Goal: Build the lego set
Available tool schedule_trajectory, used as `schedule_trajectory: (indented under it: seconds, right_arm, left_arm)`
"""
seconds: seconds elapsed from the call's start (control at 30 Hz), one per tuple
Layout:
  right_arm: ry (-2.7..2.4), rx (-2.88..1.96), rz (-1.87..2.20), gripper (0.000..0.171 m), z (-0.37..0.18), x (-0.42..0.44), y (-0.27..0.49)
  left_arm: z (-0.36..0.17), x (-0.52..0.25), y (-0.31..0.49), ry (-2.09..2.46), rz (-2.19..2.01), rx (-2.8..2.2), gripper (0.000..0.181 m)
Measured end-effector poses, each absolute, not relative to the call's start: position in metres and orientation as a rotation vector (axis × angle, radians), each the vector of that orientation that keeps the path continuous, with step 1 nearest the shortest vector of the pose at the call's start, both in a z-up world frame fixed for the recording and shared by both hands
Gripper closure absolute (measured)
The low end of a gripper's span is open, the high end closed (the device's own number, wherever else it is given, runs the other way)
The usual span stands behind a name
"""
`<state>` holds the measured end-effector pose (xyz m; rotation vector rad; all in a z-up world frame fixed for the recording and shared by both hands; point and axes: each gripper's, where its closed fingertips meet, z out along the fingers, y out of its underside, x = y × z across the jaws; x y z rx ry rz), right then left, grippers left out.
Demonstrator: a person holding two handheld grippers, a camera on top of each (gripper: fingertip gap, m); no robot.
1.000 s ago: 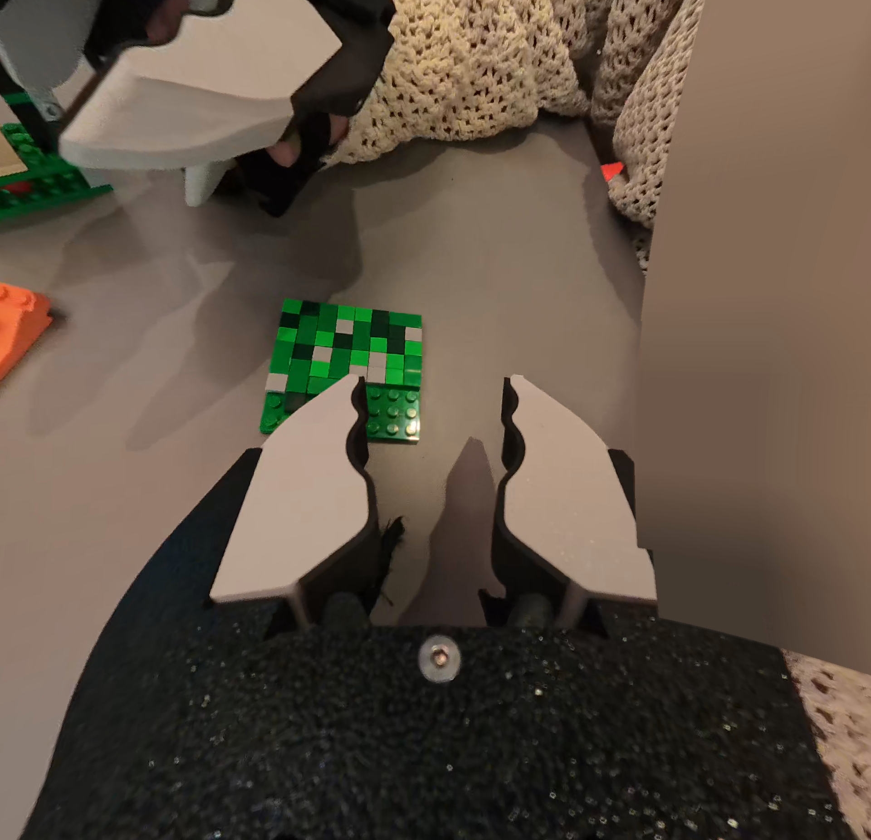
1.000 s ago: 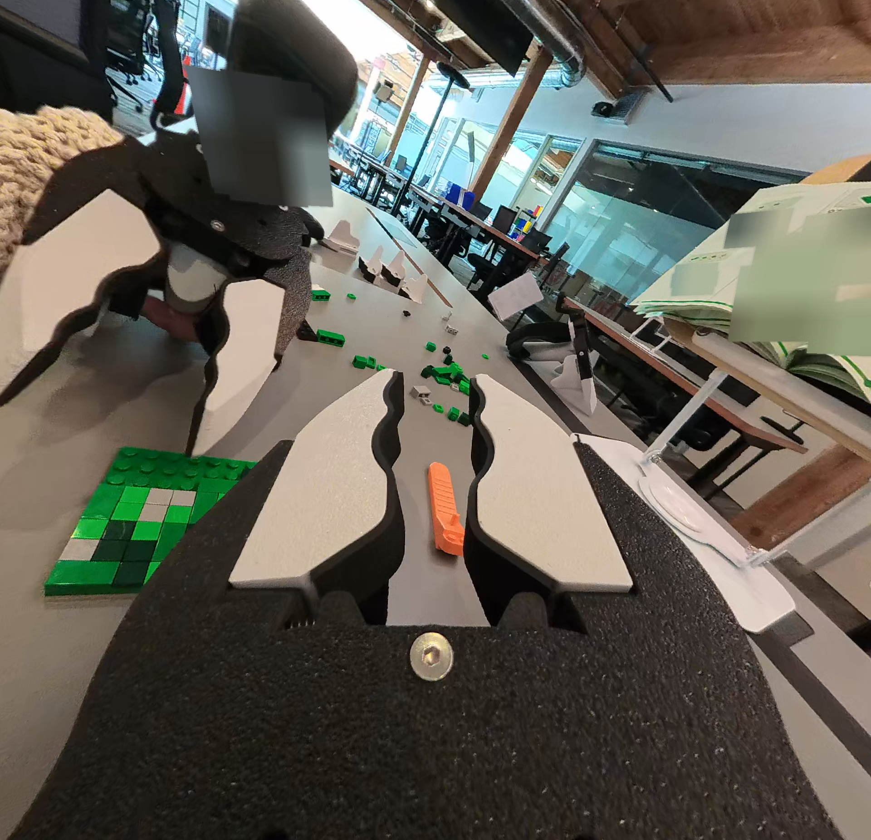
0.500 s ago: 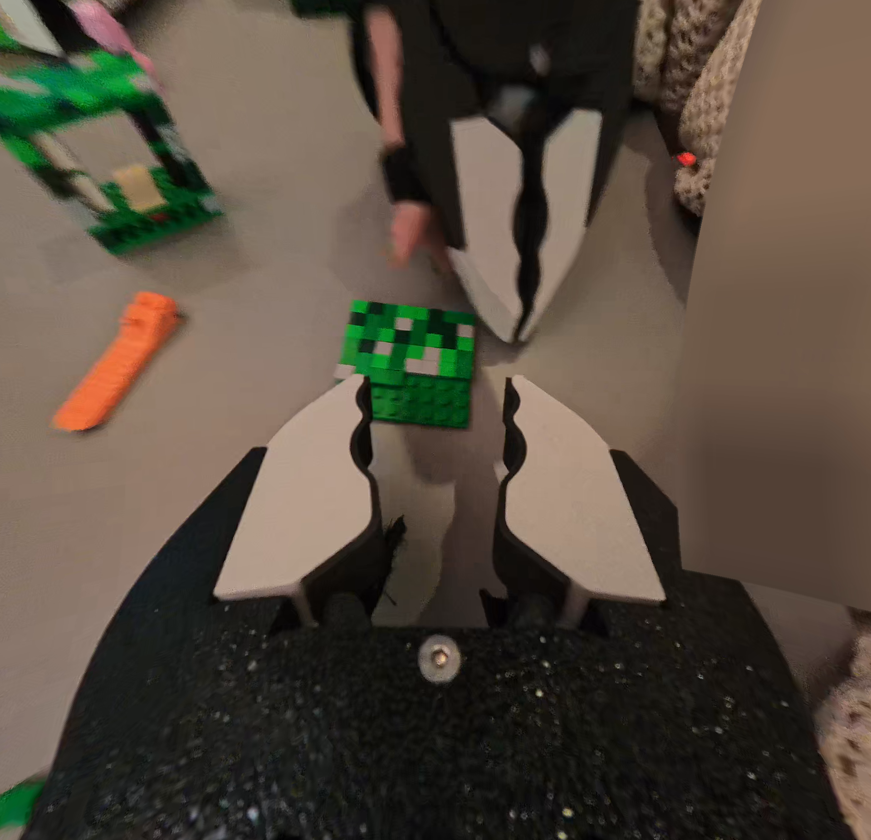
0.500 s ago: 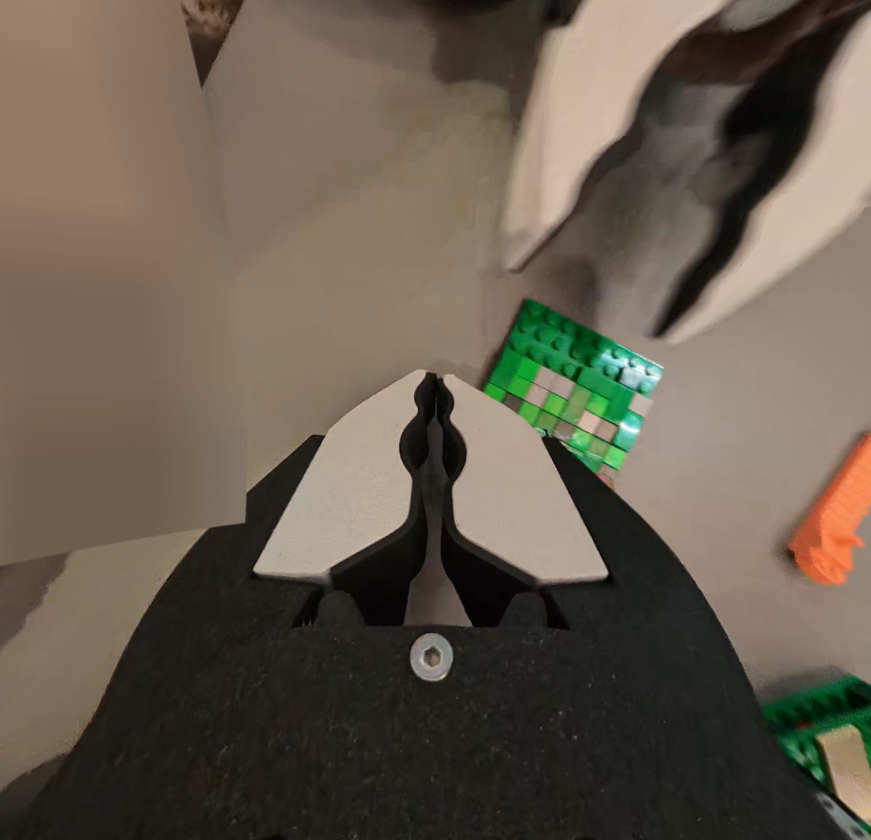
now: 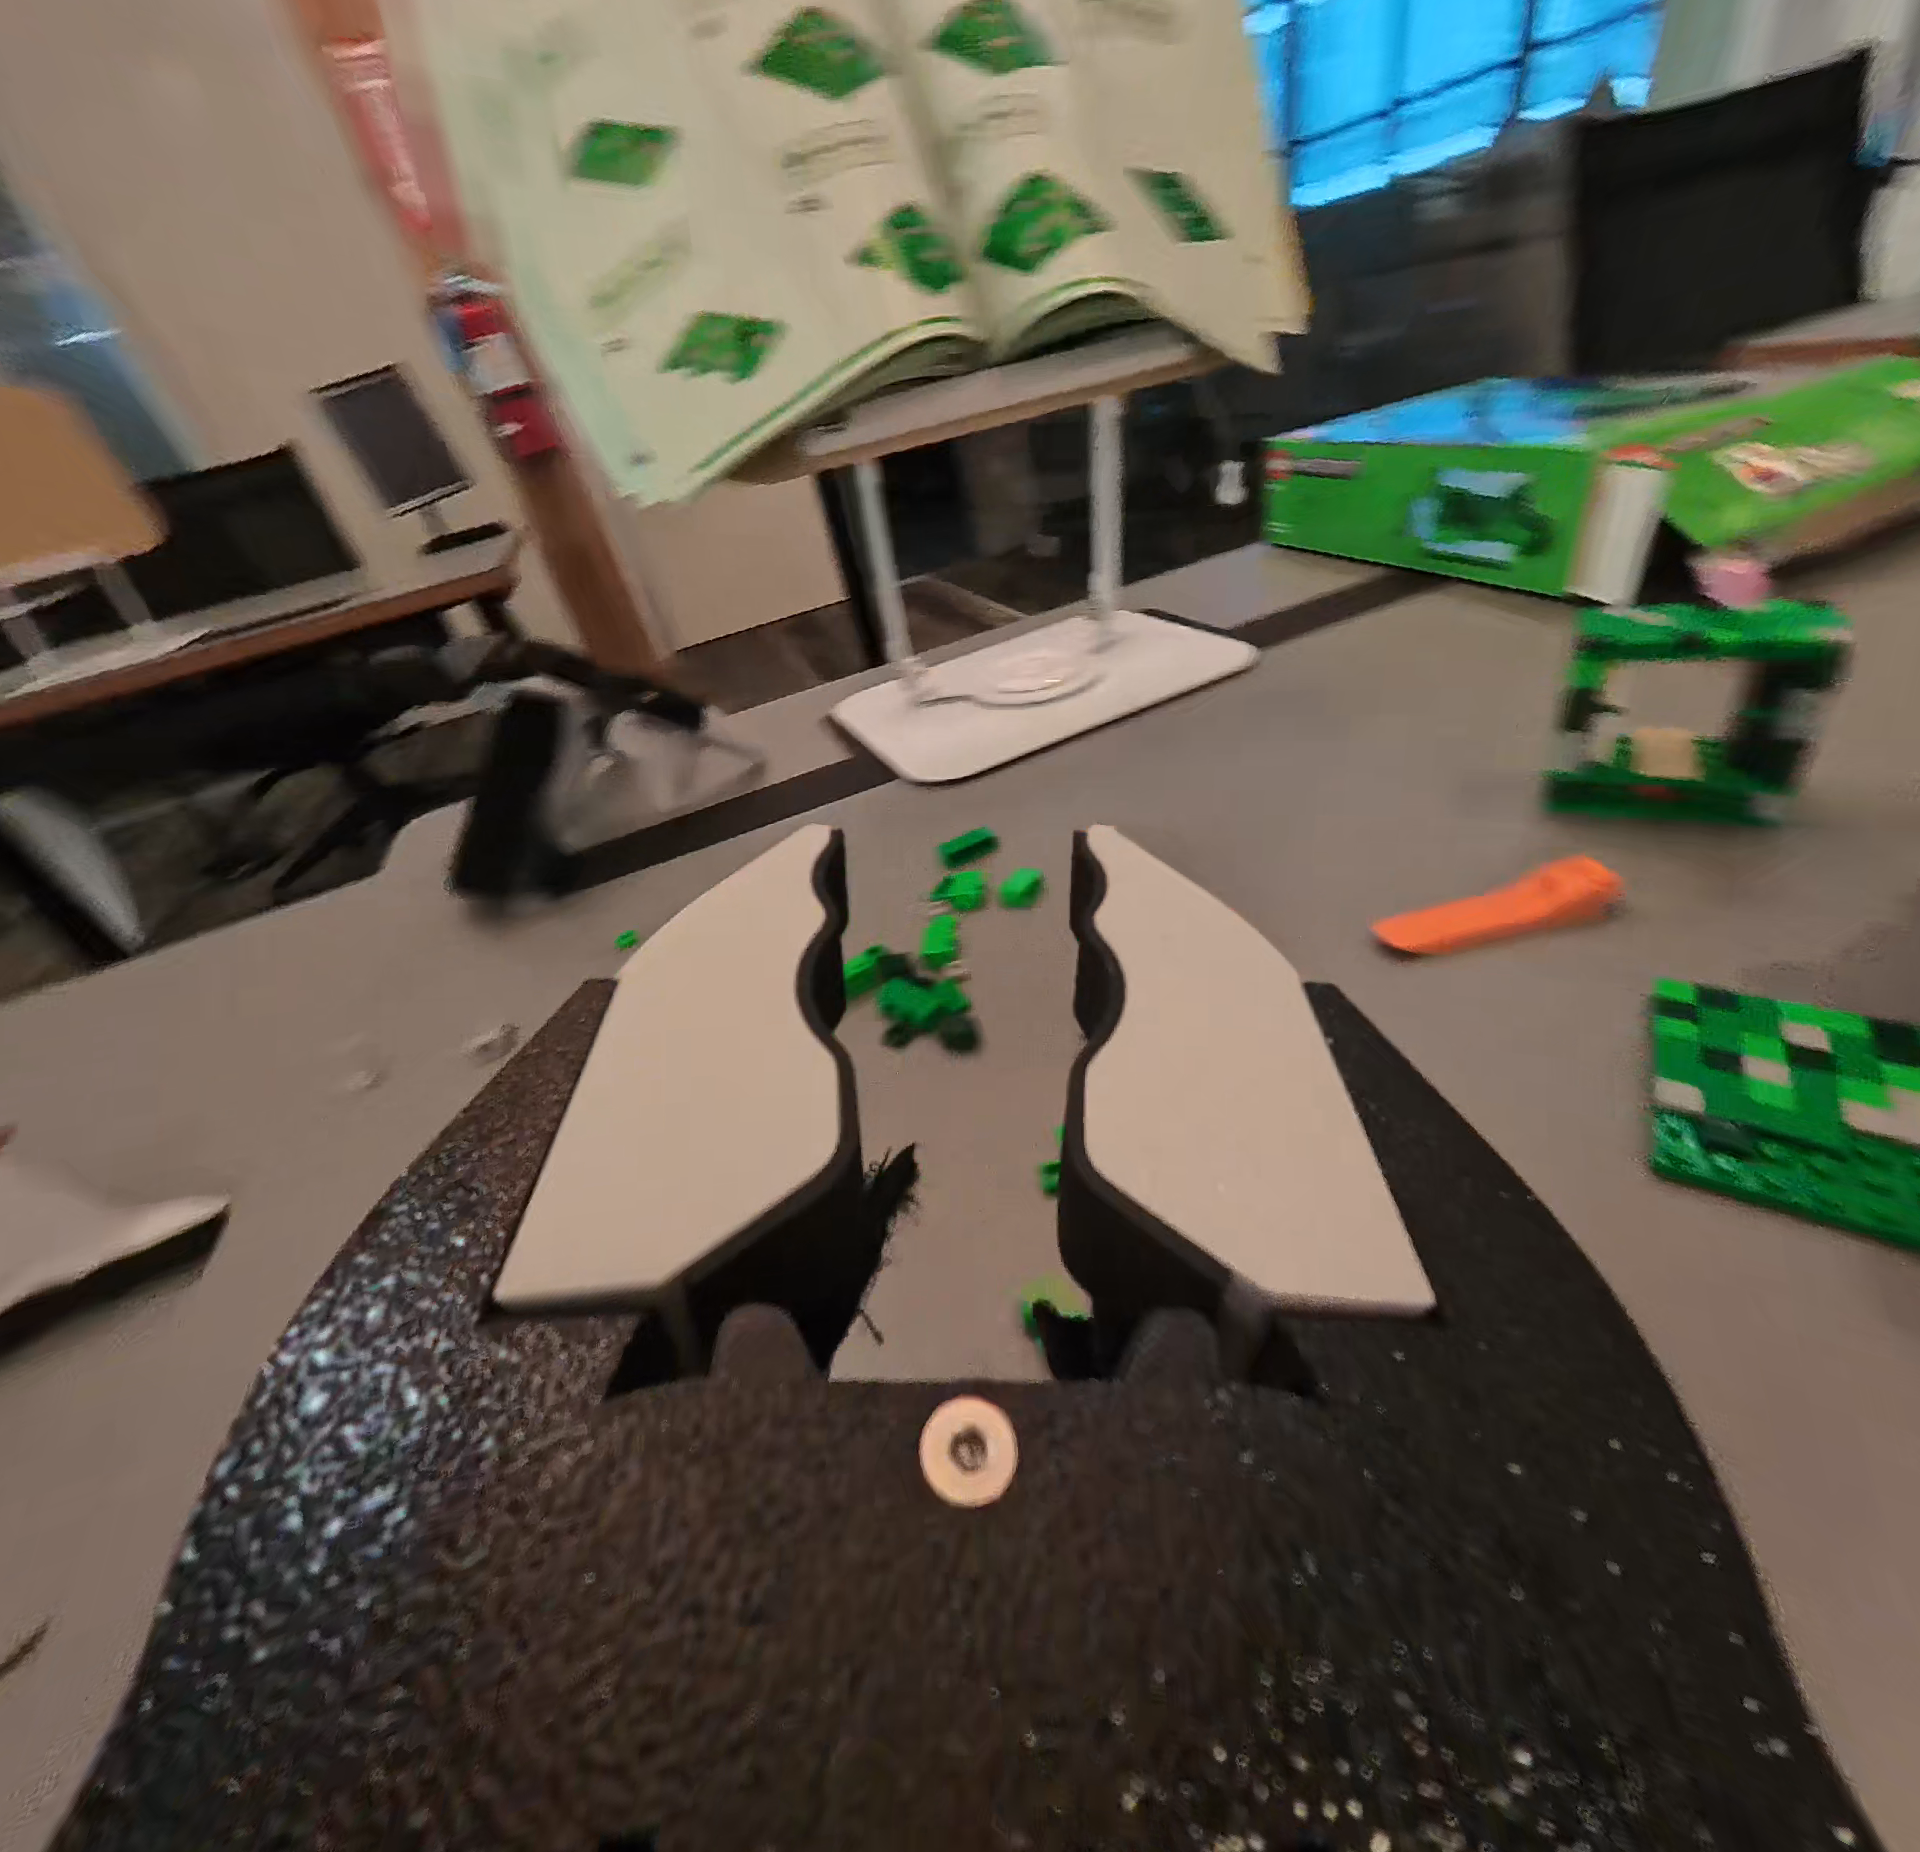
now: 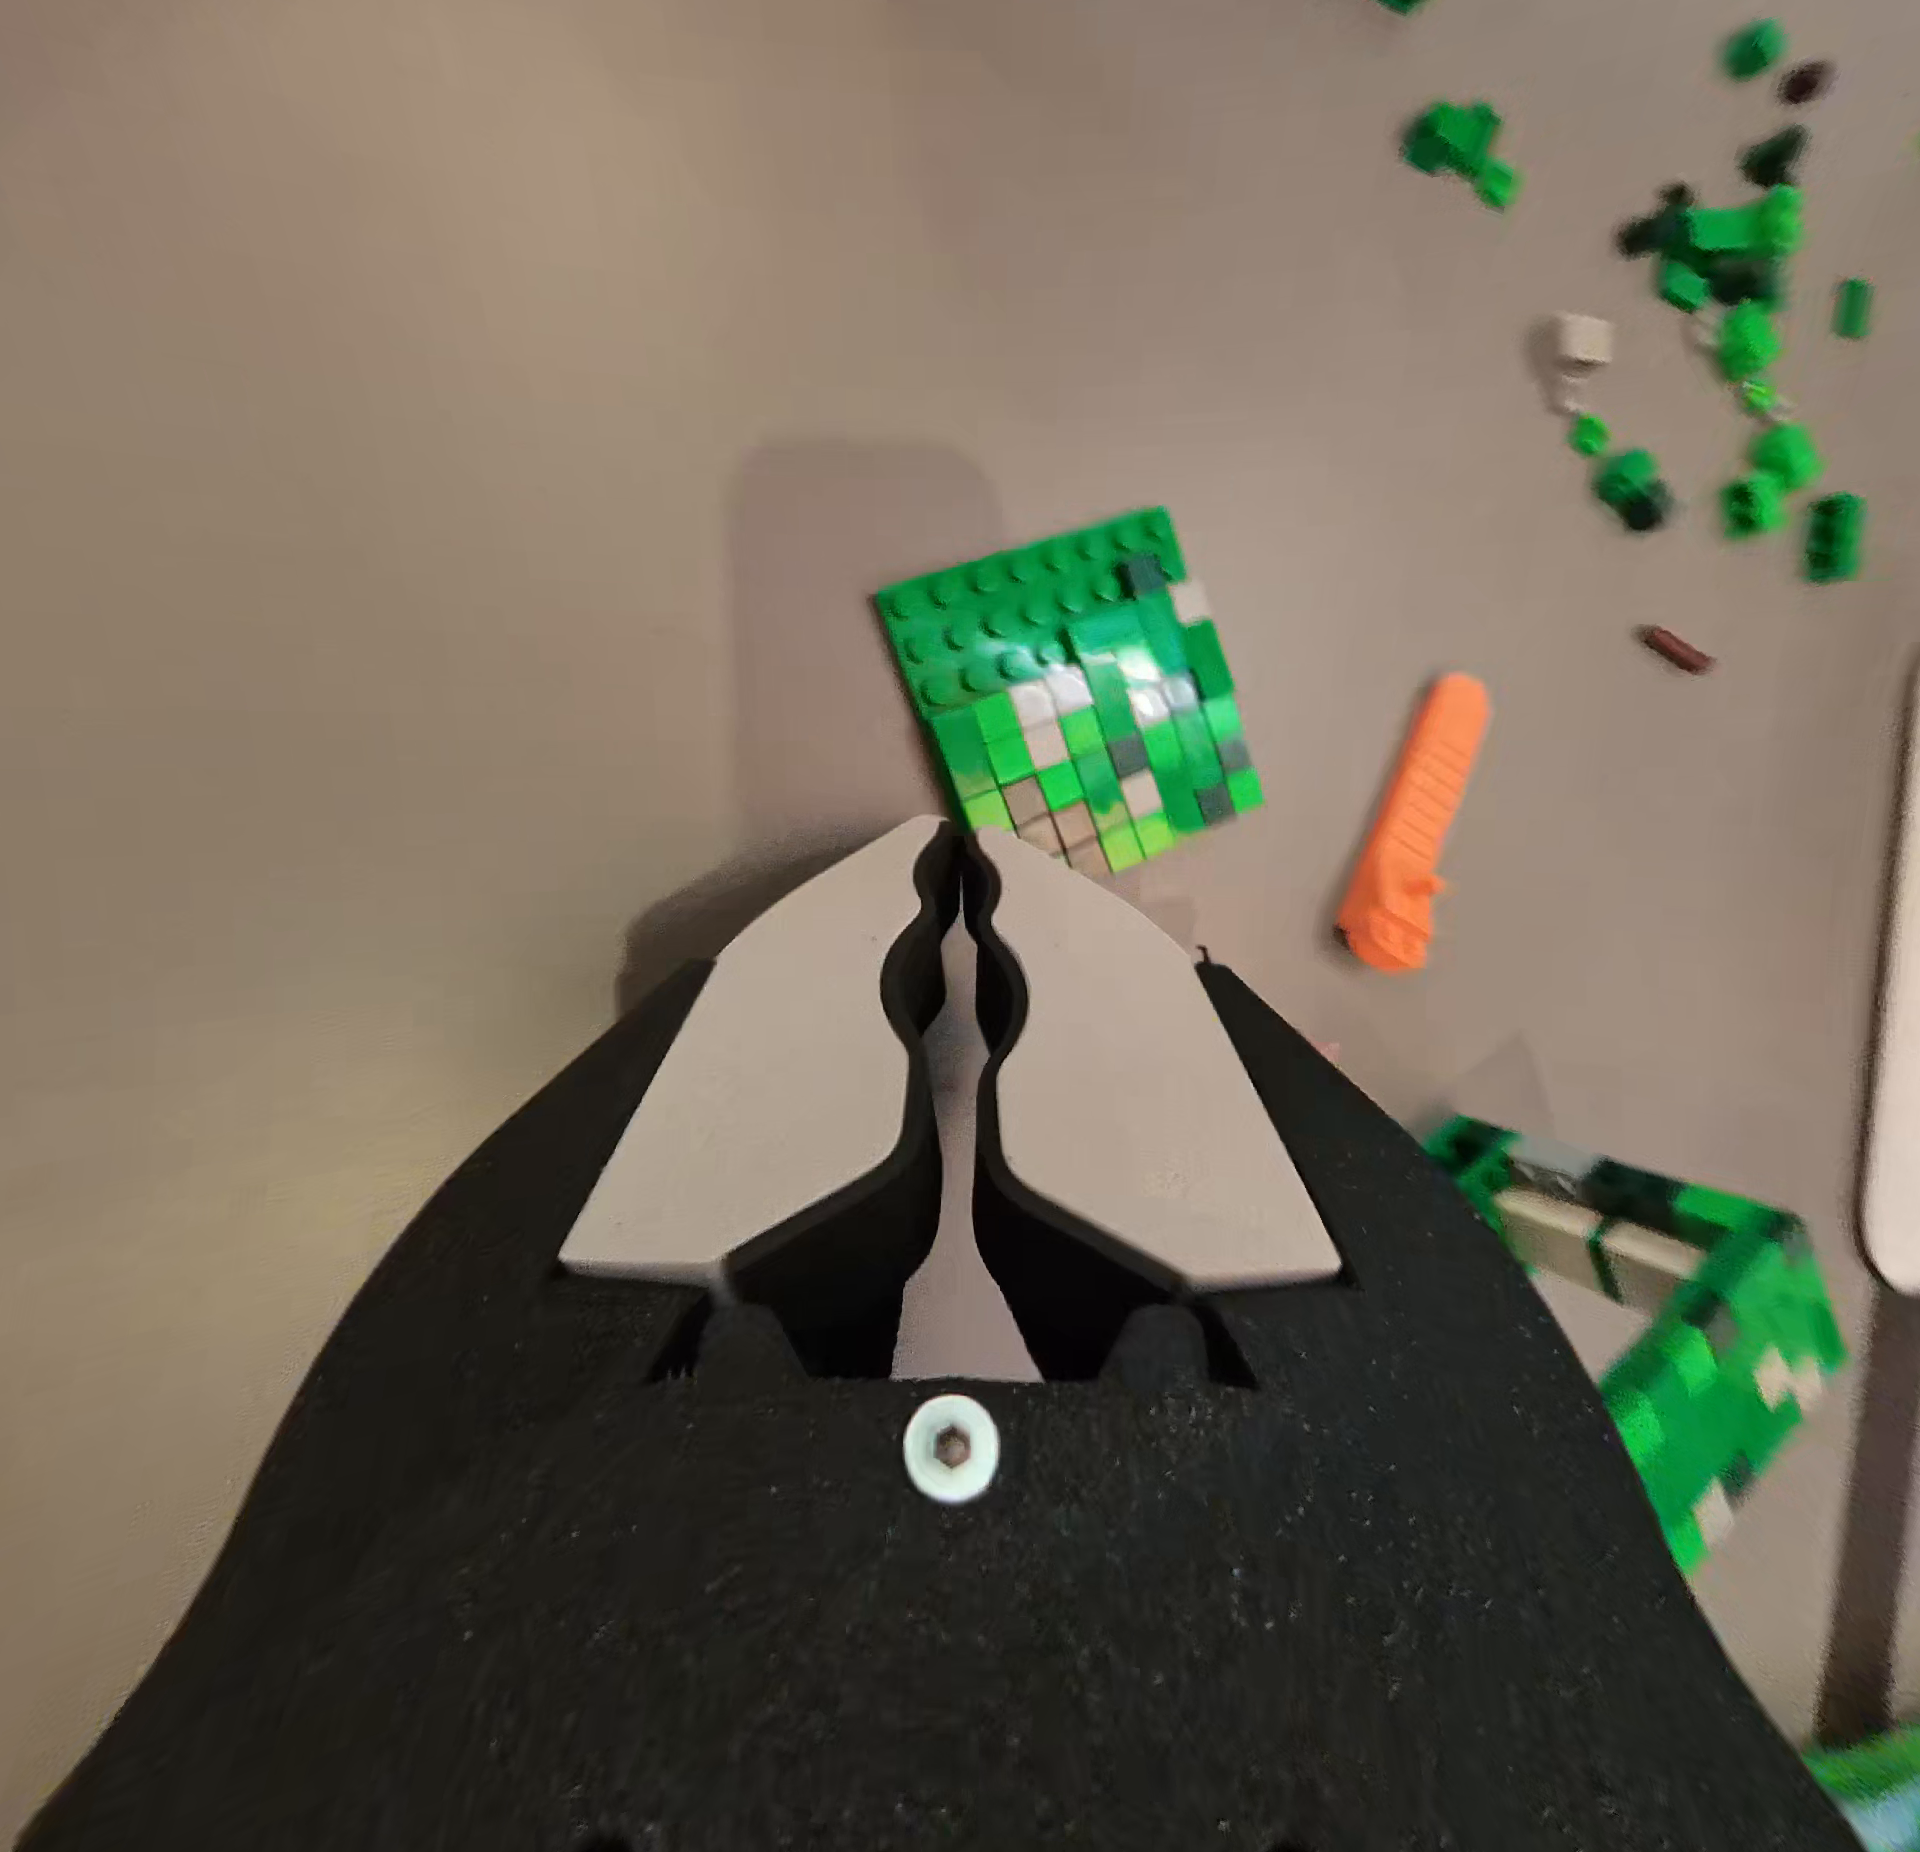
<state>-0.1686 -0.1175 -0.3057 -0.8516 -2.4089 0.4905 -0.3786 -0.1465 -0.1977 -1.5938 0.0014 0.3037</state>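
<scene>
A green tiled plate (image 6: 1070,690) lies flat on the grey table, partly covered with green, grey and dark tiles; it also shows at the right of the left wrist view (image 5: 1787,1096). My right gripper (image 6: 958,838) is shut and empty, its tips just above the plate's near edge. My left gripper (image 5: 956,846) is open and empty, facing a pile of loose green bricks (image 5: 925,971). The loose bricks (image 6: 1725,275) also lie scattered at the right wrist view's upper right. A green frame build (image 5: 1694,711) stands at the right; it also shows in the right wrist view (image 6: 1662,1314).
An orange brick separator (image 5: 1496,907) lies near the plate, also in the right wrist view (image 6: 1413,826). An open instruction booklet (image 5: 873,161) rests on a white stand (image 5: 1039,680). A green set box (image 5: 1579,483) lies at the back right. The left gripper's tips are roughly 25 cm from the right gripper's.
My left gripper has swung away from the tiled plate toward the loose bricks and booklet, staying open. My right gripper shut and turned down over the plate.
</scene>
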Motion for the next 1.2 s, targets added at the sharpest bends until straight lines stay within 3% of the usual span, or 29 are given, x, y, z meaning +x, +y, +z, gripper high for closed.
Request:
schedule_trajectory:
  seconds: [0.13, 0.23, 0.33, 0.63, 1.1, 1.2]
  right_arm:
    - [-2.124, -0.998, 0.592, 0.161, -0.279, -0.192, -0.103]
    - [-2.054, -1.189, 0.783, 0.123, -0.276, -0.197, -0.112]
    - [-2.059, -1.208, 0.660, 0.112, -0.292, -0.201, -0.109]
    - [-2.052, -1.185, 0.750, 0.117, -0.291, -0.213, -0.139]
    - [-2.538, -1.018, 0.944, 0.144, -0.309, -0.170, -0.184]
    - [-2.326, -1.086, 1.041, 0.147, -0.287, -0.188, -0.167]
  left_arm:
    - [-0.196, -0.421, -0.167, -0.230, 0.416, -1.551, 0.142]
    - [-0.196, -0.440, -0.180, -0.327, 0.477, -1.525, 0.142]
    - [-0.197, -0.447, -0.184, -0.359, 0.496, -1.528, 0.144]
    - [-0.206, -0.445, -0.177, -0.327, 0.511, -1.590, 0.145]
    - [-0.210, -0.409, -0.154, -0.148, 0.381, -1.666, 0.144]
    - [-0.217, -0.401, -0.148, -0.094, 0.394, -1.720, 0.145]
